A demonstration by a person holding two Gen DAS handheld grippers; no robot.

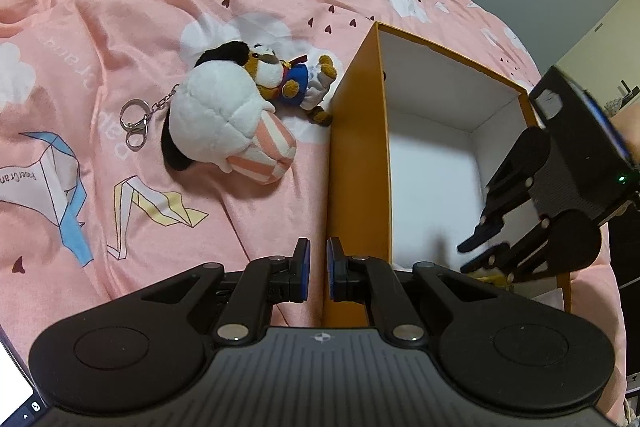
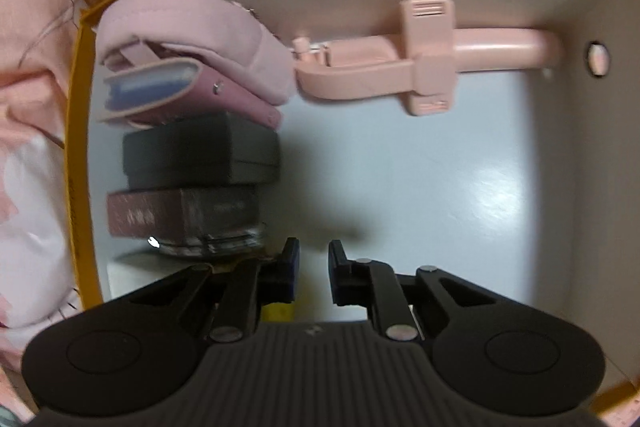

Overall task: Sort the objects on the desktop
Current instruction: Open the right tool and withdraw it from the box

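Two grippers' jaws nearly closed, holding nothing; the pink holder (image 2: 424, 67) lies lengthwise along the box's (image 2: 76, 163) far wall.

Counted items on the bedding and in the box

Two plush toys are seen on the pink bedding: one white plush (image 1: 224, 115) with a keyring and one small brown plush (image 1: 288, 79) in blue. One orange box (image 1: 352, 131) is counted. Inside it are found one pink wallet (image 2: 188, 67), one black case (image 2: 200, 155), one dark red box (image 2: 180, 215) and one pink clip-on holder (image 2: 424, 63). Two grippers are visible.
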